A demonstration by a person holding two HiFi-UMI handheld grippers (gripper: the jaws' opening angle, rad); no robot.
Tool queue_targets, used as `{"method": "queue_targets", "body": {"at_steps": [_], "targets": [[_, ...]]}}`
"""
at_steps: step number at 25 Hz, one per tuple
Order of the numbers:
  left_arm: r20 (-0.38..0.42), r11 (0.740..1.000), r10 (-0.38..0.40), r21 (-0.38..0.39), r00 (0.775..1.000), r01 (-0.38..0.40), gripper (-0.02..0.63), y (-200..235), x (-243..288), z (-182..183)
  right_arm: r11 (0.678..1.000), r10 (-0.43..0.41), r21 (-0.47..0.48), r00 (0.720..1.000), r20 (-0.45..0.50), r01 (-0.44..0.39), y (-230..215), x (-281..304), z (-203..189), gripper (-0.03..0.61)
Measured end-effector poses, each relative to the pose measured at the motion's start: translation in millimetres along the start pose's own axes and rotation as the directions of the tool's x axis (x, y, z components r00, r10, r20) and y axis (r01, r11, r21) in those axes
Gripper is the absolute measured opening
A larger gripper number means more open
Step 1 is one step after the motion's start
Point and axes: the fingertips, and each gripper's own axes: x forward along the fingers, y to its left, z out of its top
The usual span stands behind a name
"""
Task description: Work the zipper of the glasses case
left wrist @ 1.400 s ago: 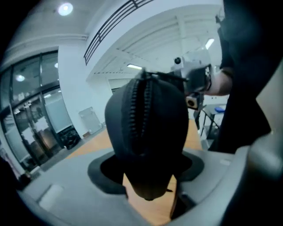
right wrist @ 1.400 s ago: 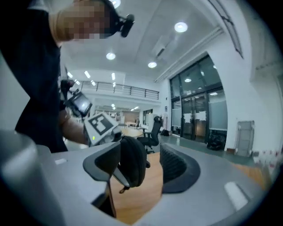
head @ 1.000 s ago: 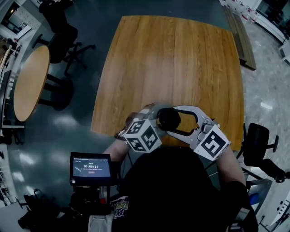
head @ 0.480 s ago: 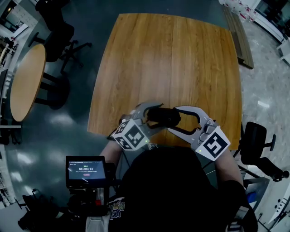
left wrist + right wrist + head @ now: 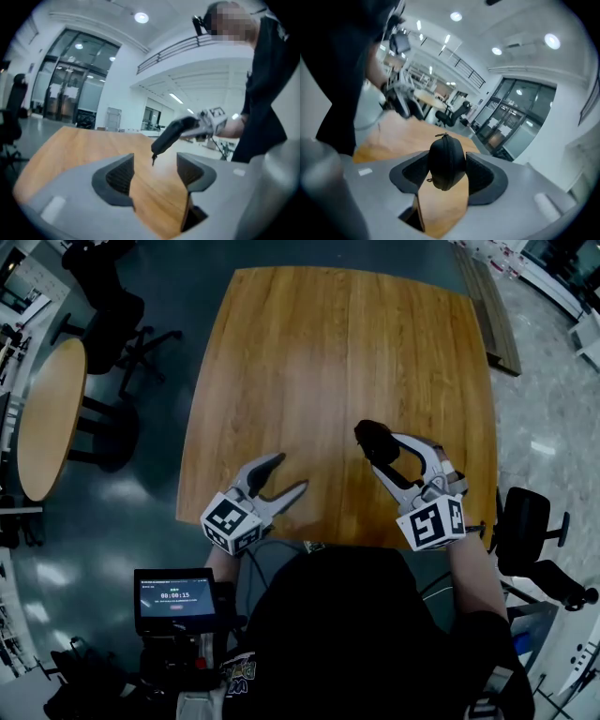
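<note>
The black zipped glasses case [image 5: 373, 438] hangs a little above the wooden table [image 5: 328, 352] near its front right, and my right gripper [image 5: 382, 447] is shut on it. In the right gripper view the case [image 5: 446, 161] stands on end between the pads, with a zipper pull [image 5: 441, 136] at its top. My left gripper [image 5: 289, 473] is apart from it at the front left, over the table; its jaws are closing with nothing between them. In the left gripper view, beyond the left gripper [image 5: 154, 171], the case [image 5: 171, 135] shows with a pull [image 5: 153, 161] dangling.
A round table [image 5: 47, 418] and office chairs [image 5: 103, 306] stand on the floor to the left. Another chair [image 5: 530, 531] is at the right, by the table's front corner. A small screen [image 5: 173, 596] sits below my left gripper.
Both grippers were together at the case. The left one has let go and drawn away to the left. The right one has carried the case to the right.
</note>
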Motion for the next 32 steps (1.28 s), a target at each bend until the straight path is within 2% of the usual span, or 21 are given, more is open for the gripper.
{"method": "queue_targets", "body": {"at_steps": [2,4,6,8,14,21,25,29,32], "targets": [[0.074,0.985,0.023,-0.173,0.997,-0.01,0.276,-0.5,-9.7,6.7,0.99,-0.106,-0.107,0.988,-0.111,0.095,-6.3,30.4,-33.1,0.241],[0.139,0.954,0.043,-0.3,0.989,0.0,0.255,-2.6,-16.5,11.7,0.977,-0.186,-0.14,0.968,-0.17,0.163,-12.5,56.8,-55.0,0.241],[0.177,0.931,0.057,-0.364,0.983,0.011,0.247,-7.2,-18.3,12.1,0.964,-0.235,-0.177,0.952,-0.199,0.201,-10.4,77.0,-73.0,0.241],[0.182,0.917,0.064,-0.399,0.981,0.014,0.241,-16.8,-17.8,10.2,0.954,-0.251,-0.217,0.945,-0.21,0.205,2.8,88.6,-87.5,0.241],[0.175,0.902,0.046,-0.43,0.984,0.034,0.235,-24.5,-19.9,5.5,0.949,-0.228,-0.267,0.948,-0.222,0.166,52.6,109.3,-102.8,0.245],[0.171,0.887,0.023,-0.459,0.985,0.059,0.225,-28.2,-14.7,-0.1,0.971,-0.16,-0.219,0.944,-0.288,0.098,100.9,113.6,-120.3,0.241],[0.161,0.876,0.011,-0.477,0.987,0.068,0.225,-30.3,-16.2,-7.0,0.969,-0.123,-0.241,0.94,-0.317,0.045,117.4,113.1,-131.4,0.241],[0.161,0.875,0.01,-0.48,0.987,0.069,0.225,-29.4,-18.9,-11.6,0.946,-0.081,-0.322,0.935,-0.344,-0.037,129.9,108.4,-150.3,0.238],[0.161,0.875,0.008,-0.478,0.987,0.071,0.225,-28.7,-21.3,-12.7,0.906,-0.071,-0.415,0.934,-0.351,-0.087,128.3,103.4,-160.1,0.232]]}}
